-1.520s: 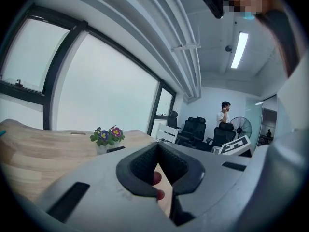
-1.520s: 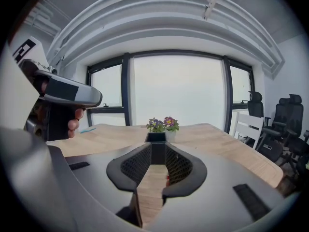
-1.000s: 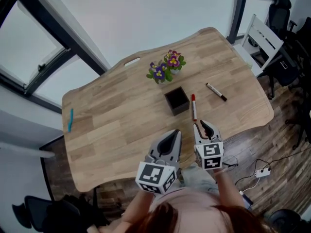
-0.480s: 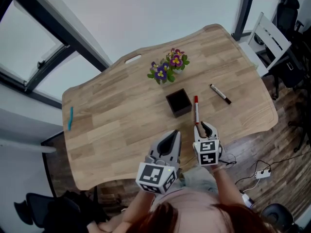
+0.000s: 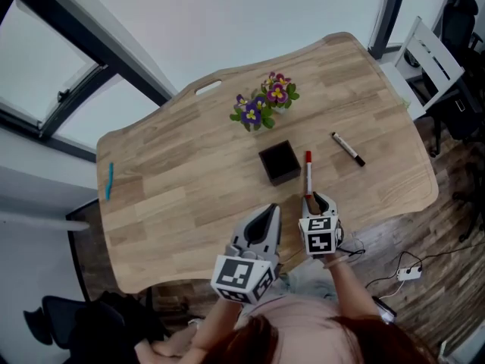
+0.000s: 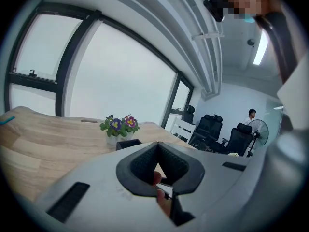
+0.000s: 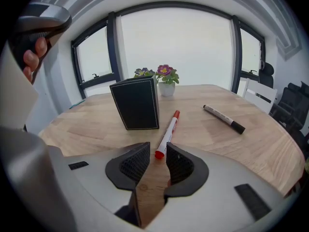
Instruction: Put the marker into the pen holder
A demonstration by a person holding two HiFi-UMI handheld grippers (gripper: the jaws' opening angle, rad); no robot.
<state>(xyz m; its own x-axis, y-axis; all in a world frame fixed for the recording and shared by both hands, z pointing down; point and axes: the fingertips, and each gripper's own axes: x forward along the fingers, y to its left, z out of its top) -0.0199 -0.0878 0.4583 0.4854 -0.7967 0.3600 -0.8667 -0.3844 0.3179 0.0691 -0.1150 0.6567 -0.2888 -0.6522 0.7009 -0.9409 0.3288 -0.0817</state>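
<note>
The red marker (image 5: 308, 171) is only framed, ungripped, by the right hand-held gripper's (image 5: 317, 198) jaws, just opened wide; the pen holder (image 5: 279, 163) is unfilled.

Pen holder (image 5: 279, 161) interior dark; we can't see inside. Teal item (image 5: 110, 182) far left of pen holder: too small for us to identify. In left gripper view, left hand-held gripper (image 6: 158, 145) hides pen holder's lower part.

Right tongs (image 7: 157, 148), jaws just opening, flank end of red marker (image 7: 169, 128).
</note>
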